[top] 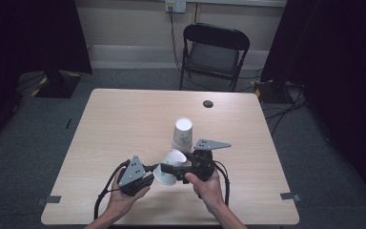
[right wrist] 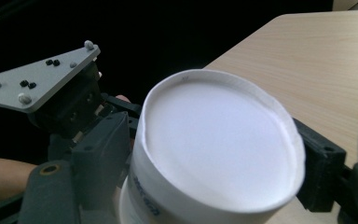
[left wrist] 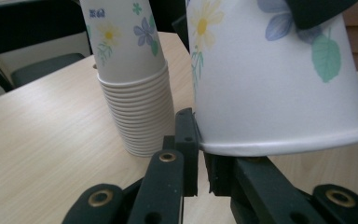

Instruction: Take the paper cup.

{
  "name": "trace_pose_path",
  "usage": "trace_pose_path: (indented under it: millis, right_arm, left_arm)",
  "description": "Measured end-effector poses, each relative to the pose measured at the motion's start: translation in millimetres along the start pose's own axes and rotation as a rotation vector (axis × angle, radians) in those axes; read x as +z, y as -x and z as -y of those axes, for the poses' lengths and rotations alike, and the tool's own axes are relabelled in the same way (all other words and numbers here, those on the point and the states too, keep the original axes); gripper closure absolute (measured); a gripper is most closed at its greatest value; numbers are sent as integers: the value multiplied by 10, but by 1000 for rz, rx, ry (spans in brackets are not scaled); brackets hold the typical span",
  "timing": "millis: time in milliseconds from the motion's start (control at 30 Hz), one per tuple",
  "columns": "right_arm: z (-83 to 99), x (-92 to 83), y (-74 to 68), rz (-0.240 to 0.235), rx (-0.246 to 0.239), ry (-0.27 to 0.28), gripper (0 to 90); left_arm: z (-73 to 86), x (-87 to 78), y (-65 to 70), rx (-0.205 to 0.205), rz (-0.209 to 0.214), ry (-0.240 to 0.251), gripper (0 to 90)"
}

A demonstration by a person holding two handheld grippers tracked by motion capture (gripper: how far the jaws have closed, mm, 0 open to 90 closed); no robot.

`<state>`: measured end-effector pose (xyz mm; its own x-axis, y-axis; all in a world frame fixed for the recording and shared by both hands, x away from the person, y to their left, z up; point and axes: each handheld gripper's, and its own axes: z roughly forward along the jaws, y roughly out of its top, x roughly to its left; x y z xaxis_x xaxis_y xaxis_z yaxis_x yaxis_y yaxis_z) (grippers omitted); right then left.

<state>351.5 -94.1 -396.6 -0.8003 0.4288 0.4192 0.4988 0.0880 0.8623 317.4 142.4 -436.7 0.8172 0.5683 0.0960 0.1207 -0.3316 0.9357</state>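
An upside-down stack of flowered paper cups point(top: 182, 135) stands near the table's middle; in the left gripper view this stack point(left wrist: 133, 93) is just behind the jaws. One single cup point(top: 165, 175) is held tilted above the table, between both grippers. My left gripper point(top: 153, 168) pinches that cup's rim point(left wrist: 261, 148) with its jaws close together point(left wrist: 203, 154). My right gripper point(top: 172, 168) is shut around the cup's body, one jaw on each side. The cup's white base point(right wrist: 219, 135) faces the right gripper's camera.
The wooden table point(top: 124, 124) has a dark round hole point(top: 208, 103) near its far edge. A black folding chair point(top: 213, 55) stands beyond the table. Black curtains hang at both sides, and cables lie on the grey floor at the right.
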Motion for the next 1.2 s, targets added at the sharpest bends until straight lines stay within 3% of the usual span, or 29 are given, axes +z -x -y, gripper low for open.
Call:
trace_pose_path:
  millis: [200,267,333,433,500,667,1067,1200]
  right_arm:
    - [-17,-33,1,15,-53,1,200]
    - [-17,-40,0,17,-65,-5,201]
    - [-21,-49,-19,53,-116,-27,211]
    - [-23,-54,-26,59,-132,-32,221]
    - [-30,-69,-19,72,-147,-30,242]
    - [-45,-114,-6,92,-169,-40,300]
    - [-49,-105,-74,69,-238,-64,500]
    - [-27,-67,-92,56,-270,-91,501]
  left_arm:
    - [32,32,-37,-33,75,-31,851]
    - [35,35,-48,-34,83,-46,851]
    - [51,48,-68,-42,97,-65,851]
    - [64,63,-80,-49,107,-78,851]
    - [90,90,-121,-51,142,-127,851]
    - [156,155,-175,-69,168,-195,850]
    - [223,218,-242,-96,180,-274,852]
    - [245,220,-265,-109,180,-281,852]
